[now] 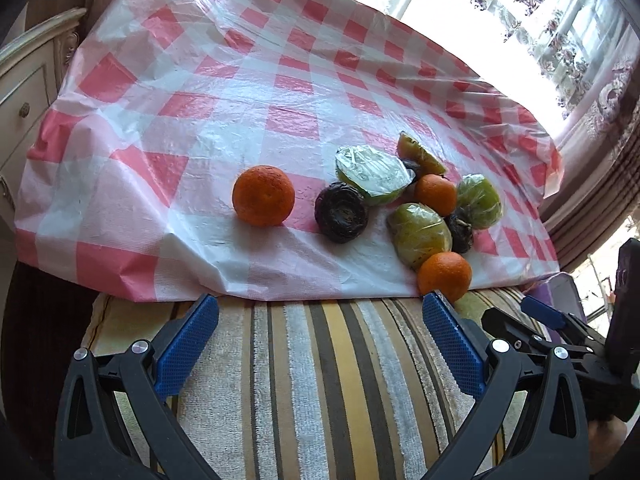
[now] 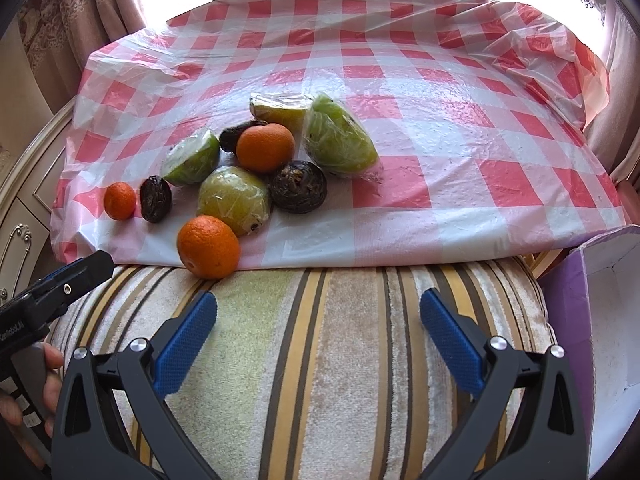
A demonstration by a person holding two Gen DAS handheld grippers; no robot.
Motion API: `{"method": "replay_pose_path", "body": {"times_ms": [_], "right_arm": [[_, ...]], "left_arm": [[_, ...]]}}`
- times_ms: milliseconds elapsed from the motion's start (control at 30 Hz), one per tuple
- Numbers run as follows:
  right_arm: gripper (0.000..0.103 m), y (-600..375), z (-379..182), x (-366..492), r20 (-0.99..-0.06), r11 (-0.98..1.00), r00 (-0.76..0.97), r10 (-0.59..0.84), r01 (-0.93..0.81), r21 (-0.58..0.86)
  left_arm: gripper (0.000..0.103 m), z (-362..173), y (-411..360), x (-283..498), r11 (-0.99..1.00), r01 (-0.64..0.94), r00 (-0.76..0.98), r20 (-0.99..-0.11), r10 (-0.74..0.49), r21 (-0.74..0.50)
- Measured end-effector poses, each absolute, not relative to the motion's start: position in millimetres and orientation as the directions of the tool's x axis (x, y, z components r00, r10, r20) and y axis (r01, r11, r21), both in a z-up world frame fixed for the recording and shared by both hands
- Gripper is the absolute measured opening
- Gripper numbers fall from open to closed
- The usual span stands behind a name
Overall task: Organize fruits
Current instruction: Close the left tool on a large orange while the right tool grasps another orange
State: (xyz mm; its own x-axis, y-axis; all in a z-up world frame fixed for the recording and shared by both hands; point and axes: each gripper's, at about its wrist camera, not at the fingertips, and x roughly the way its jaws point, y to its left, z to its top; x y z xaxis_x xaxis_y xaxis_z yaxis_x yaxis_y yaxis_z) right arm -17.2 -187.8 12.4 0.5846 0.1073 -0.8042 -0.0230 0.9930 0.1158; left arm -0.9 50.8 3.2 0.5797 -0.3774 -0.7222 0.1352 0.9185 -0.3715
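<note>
Fruits sit bunched on the red-checked plastic sheet [image 2: 440, 128], centre-left of the right wrist frame, centre-right of the left wrist frame. You've got three oranges: near orange [image 2: 208, 246] at the sheet's front edge, touching the striped cushion [image 2: 320, 360]; middle orange [image 2: 265, 147] in the heap; small-looking far orange [image 2: 119, 200] off at left, apart from the pile. Green wrapped pieces [image 2: 234, 200] are cling-filmed, several of them, leaning on each other. Dark wrinkled fruits [image 2: 298, 187] tucked between; kind unclear.

Both tools empty. Left gripper [image 1: 320, 320] fingers spread wide, low centre of its own frame, over the cushion, short of the sheet. Right gripper [image 2: 318, 316] same, fingers wide, nothing between them. A hand [image 2: 48, 380] shows at lower left on the other tool's handle.

Handling, judged only: oranges firm, round, will roll, so close across the widest part. Wrapped pieces likely slippery on the film and soft on cut faces, so pinch the rind sides and go light. Dark ones look shrivelled and light; squeeze gently. Sheet is thin and crinkly, may drag if the fingers scrape it.

Purple box [image 2: 600, 320] at right edge, open; possibly a sorting spot, can't confirm. Near orange looks the easiest first pick
</note>
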Motion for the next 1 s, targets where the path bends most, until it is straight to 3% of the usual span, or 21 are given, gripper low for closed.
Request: {"method": "replay_pose_path", "body": {"times_ms": [133, 200, 433, 567, 733, 1000], "right_arm": [[0.102, -184.4, 25.6, -15.4, -0.763, 0.986, 0.628, 0.156, -0.058, 0.154], [0.102, -184.8, 26.5, -11.7, -0.754, 0.975, 0.625, 0.202, -0.059, 0.212], [0.101, -166.0, 22.5, -0.4, -0.756, 0.957, 0.595, 0.275, -0.09, 0.277], [0.088, -154.1, 20.8, 2.9, -0.757, 0.959, 0.593, 0.274, -0.109, 0.261], [0.082, -147.7, 17.0, 7.7, -0.767, 0.962, 0.581, 0.27, -0.124, 0.245], [0.063, -139.2, 8.5, 16.0, -0.793, 0.962, 0.545, 0.271, -0.132, 0.239]], "left_arm": [[0.096, 13.8, 60.6, 0.4, 0.914, 0.137, 0.627, -0.681, -0.379, -0.382], [0.084, 19.9, 67.6, 3.5, 0.91, 0.14, 0.654, -0.654, -0.38, -0.39], [0.062, 20.1, 85.4, 19.9, 0.928, 0.114, 0.666, -0.666, -0.336, -0.355], [0.056, 20.5, 73.8, 30.4, 0.959, 0.125, 0.667, -0.694, -0.271, -0.254], [0.054, 15.4, 56.9, 47.5, 0.981, 0.136, 0.651, -0.733, -0.196, -0.141], [0.044, 3.8, 50.2, 58.2, 0.985, 0.145, 0.626, -0.762, -0.165, -0.095]]}}
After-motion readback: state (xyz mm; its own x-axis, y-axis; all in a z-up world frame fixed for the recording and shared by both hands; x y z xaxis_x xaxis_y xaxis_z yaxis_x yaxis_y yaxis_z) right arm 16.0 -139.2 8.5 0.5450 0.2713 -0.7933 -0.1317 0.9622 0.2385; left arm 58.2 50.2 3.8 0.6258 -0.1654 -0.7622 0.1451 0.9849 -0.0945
